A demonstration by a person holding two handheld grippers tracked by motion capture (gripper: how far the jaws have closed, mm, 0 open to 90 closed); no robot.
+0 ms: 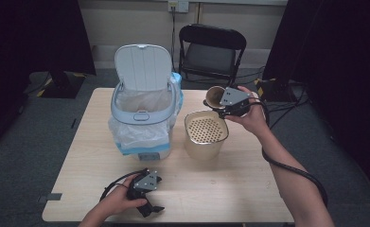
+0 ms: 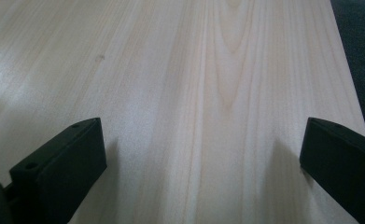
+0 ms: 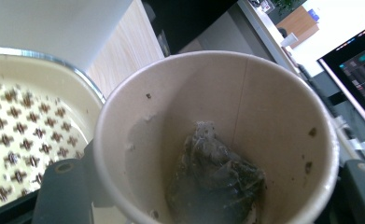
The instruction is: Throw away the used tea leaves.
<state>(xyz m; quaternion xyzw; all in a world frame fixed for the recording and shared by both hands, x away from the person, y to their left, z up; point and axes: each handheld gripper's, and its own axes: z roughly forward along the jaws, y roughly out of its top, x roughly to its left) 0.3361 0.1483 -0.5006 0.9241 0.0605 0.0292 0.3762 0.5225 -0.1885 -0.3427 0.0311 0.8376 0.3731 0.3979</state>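
Right hand-held gripper (image 1: 220, 105) clamps a paper cup (image 3: 217, 135), used tea bag (image 3: 215, 172) inside, held at 1 o'clock of the strainer bin (image 1: 206, 135). Tip slowly over the strainer holes, keeping the grip firm. Left hand-held gripper (image 1: 149, 196) rests wide open and empty on the worktop (image 2: 194, 93).

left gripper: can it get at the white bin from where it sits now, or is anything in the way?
Probably yes. The left gripper rests open near the table's near edge, and bare wood lies between it and the bin straight ahead. The strainer pot and the right gripper with its paper cup sit off to the side.
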